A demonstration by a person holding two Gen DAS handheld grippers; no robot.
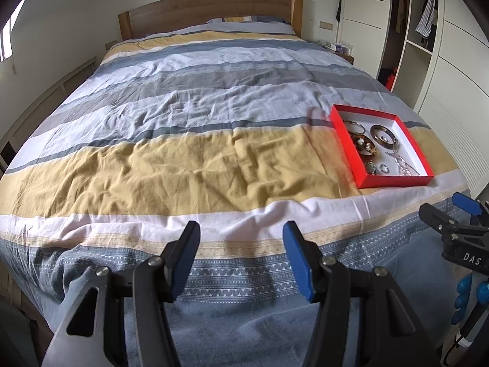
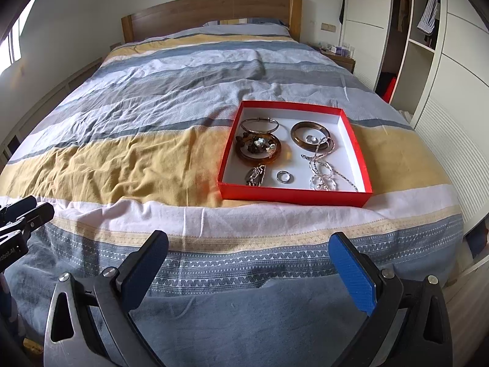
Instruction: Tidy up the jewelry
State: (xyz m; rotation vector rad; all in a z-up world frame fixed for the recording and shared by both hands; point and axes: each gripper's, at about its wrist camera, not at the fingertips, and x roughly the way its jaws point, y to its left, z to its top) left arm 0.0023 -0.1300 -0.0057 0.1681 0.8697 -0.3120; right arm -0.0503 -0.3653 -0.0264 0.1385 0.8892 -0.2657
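Note:
A red shallow box (image 2: 293, 197) with a white inside lies on the bed, also in the left wrist view (image 1: 397, 180) at the right. It holds a metal bangle (image 2: 259, 124), an amber bangle (image 2: 258, 153) with small pieces inside it, a brown bangle (image 2: 308, 133), a silver ring (image 2: 284, 177), a silver chain (image 2: 321, 168) and a small pendant (image 2: 255, 176). My right gripper (image 2: 250, 260) is open and empty, low before the bed's front edge, short of the box. My left gripper (image 1: 241, 250) is open and empty, left of the box.
The bed (image 1: 183, 140) has a wrinkled striped cover in blue, grey, white and yellow, with a wooden headboard (image 1: 211, 9). A white wardrobe (image 2: 428, 61) with hanging clothes stands at the right. A nightstand (image 2: 339, 53) with small items is beside the headboard.

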